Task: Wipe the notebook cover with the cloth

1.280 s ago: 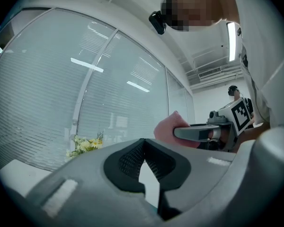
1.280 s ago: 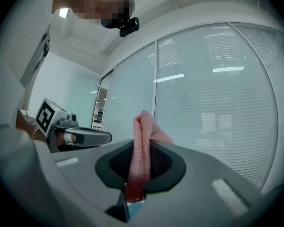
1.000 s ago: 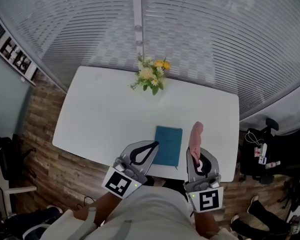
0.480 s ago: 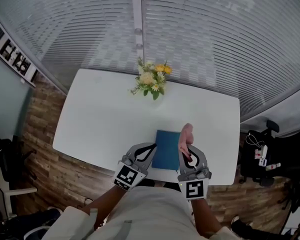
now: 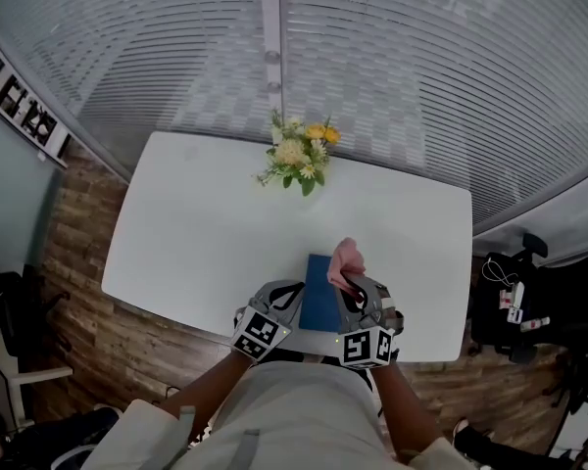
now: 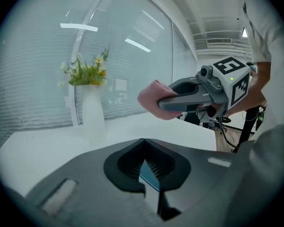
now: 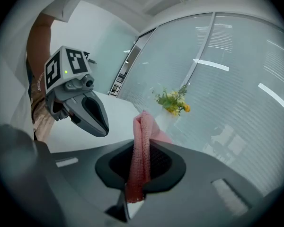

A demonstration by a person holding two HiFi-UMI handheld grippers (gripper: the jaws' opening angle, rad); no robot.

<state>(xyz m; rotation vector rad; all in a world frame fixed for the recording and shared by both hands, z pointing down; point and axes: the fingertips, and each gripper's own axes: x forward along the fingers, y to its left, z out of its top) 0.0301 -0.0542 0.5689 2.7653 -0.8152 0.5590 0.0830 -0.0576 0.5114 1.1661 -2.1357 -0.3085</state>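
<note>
Pink cloth [image 7: 141, 148] pinched in my right gripper [image 5: 356, 284]. Left gripper [image 6: 143, 145] closed, empty, at the teal notebook [image 5: 318, 302] by the table's [image 5: 196, 233] near edge. Judgement: lower cloth flat, stroke along the cover, left steadying. Grippers hide most of the cover; cloth contact unclear.

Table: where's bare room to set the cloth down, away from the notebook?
The whole left half of the table is bare, from the flowers to the near edge. The right end, beyond the notebook, is bare too. Crowded spot: the near edge, where the left hand-held gripper and the right hand-held gripper, holding the cloth, crowd the notebook.
</note>
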